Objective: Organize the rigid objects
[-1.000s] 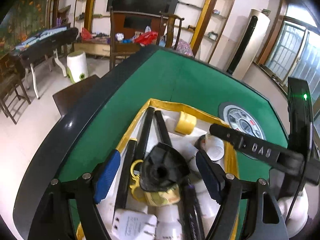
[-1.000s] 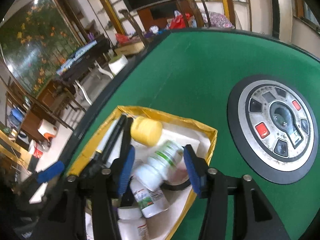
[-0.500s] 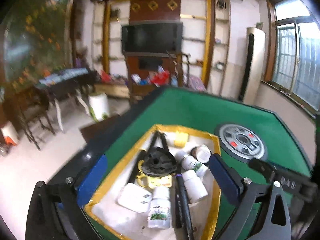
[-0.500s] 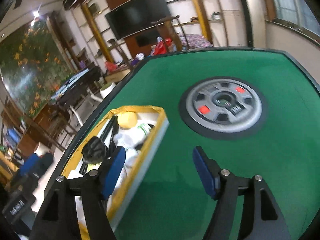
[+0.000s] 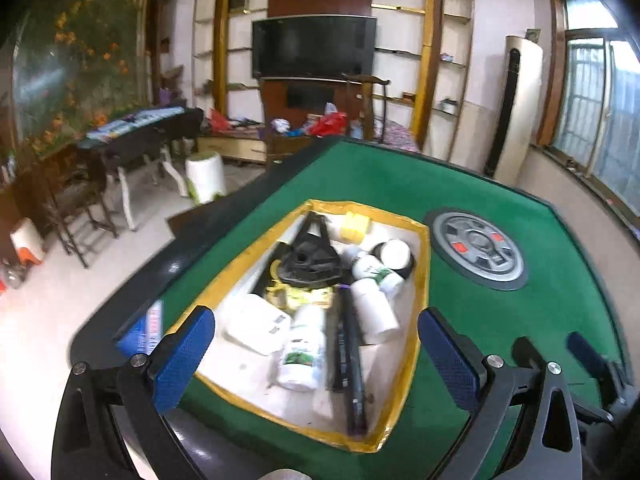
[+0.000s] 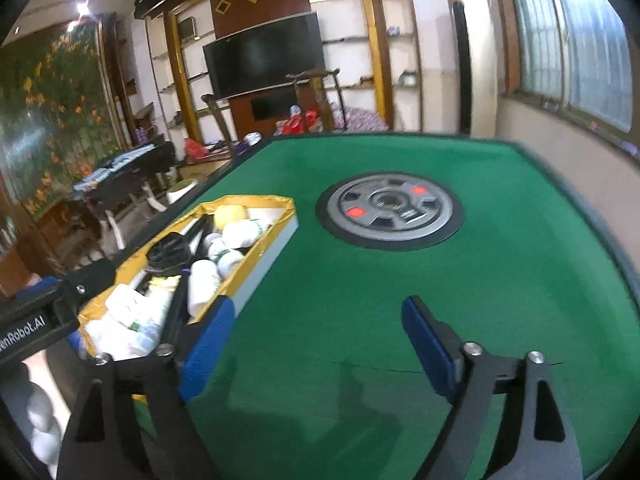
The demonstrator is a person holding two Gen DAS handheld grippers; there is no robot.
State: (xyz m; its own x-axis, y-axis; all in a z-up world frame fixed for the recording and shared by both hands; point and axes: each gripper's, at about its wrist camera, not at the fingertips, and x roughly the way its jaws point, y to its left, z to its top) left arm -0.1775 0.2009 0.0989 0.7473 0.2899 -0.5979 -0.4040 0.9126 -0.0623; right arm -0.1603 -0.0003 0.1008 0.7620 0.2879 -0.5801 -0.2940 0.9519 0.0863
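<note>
A shallow box with a yellow rim (image 5: 422, 280) (image 6: 256, 254) sits on the green table and holds white bottles (image 5: 302, 348) (image 6: 202, 286), a yellow-capped jar (image 5: 354, 228), a black round part (image 5: 310, 262), black pens (image 5: 352, 356) and a white charger (image 5: 258, 322). My left gripper (image 5: 316, 354) stands open above the box's near end, with nothing between its fingers. My right gripper (image 6: 316, 344) hovers over bare felt to the right of the box; its jaws are opening and empty. Its blue finger (image 5: 586, 354) shows at the lower right of the left wrist view.
A round grey control dial (image 5: 478, 250) (image 6: 390, 210) is set into the table (image 6: 400, 280) right of the box. The table's dark edge (image 5: 132, 300) runs close along the box's left side. Chairs, a white stool (image 5: 206, 178) and a TV cabinet stand beyond.
Both grippers pulled back out of the box and spread wider. The right one let go of a white bottle and swung right over the bare felt. The box contents stayed inside.
</note>
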